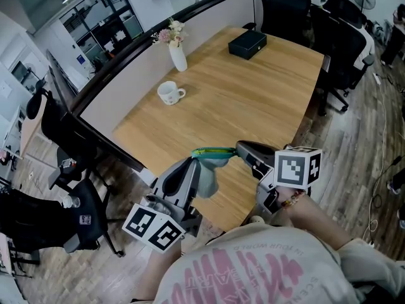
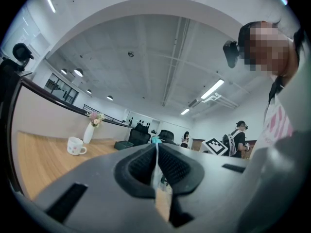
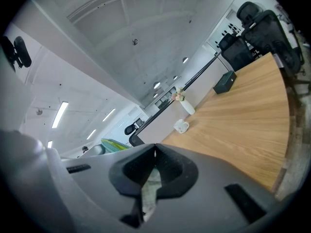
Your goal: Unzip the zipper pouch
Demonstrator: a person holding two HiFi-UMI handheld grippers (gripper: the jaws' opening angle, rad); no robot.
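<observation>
- The pouch [image 1: 212, 161] hangs in the air over the near edge of the desk [image 1: 253, 94], stretched between the two grippers.
- The left gripper [image 1: 195, 163] has its jaws pressed together on the pouch's left end.
- The right gripper [image 1: 241, 148] has its jaws clamped on pale fabric at the pouch's right end.
- A mug [image 1: 169, 94], a vase [image 1: 178, 56] and a black box [image 1: 247, 43] stand farther back on the desk.

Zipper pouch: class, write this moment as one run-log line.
teal fabric zipper pouch | left gripper: shut on pouch | right gripper: shut on pouch | zip: unclear
</observation>
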